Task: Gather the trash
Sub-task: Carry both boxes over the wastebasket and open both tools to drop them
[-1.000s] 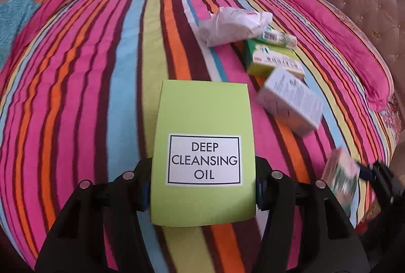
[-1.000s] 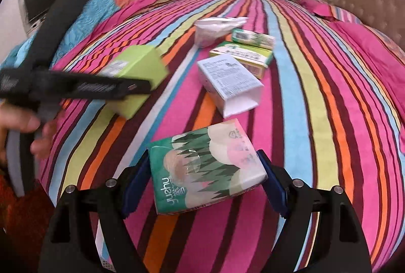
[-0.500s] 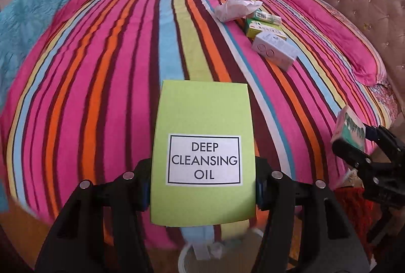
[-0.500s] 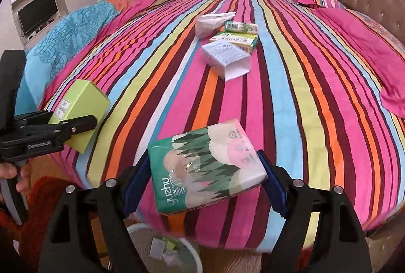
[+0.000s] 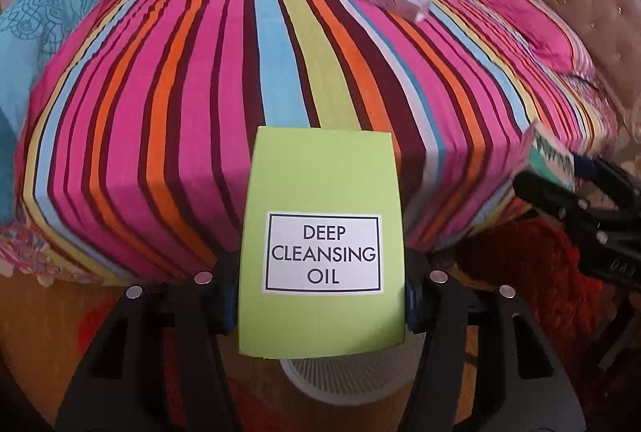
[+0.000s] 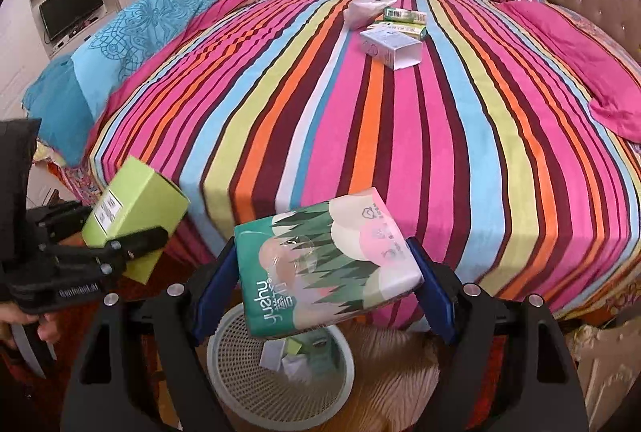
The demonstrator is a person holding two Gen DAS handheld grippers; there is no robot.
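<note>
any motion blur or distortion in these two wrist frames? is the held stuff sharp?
Left wrist: green box label crisp; bed stripes bowed by fisheye; tissue pack at right edge smeared. Right wrist: tissue pack sharp with slight plastic glare; white basket mesh readable; corners vignetted black.

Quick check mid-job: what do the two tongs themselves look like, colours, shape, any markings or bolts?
Both tongs are matte black plastic, forked into two angular fingers with cut-out frames. The left tongs and right tongs carry blue pads on the inner faces and round silver bolt heads on top. Seen from the right wrist camera, the left one bears small white lettering, too blurred to read. No cables or sleeves show.
</note>
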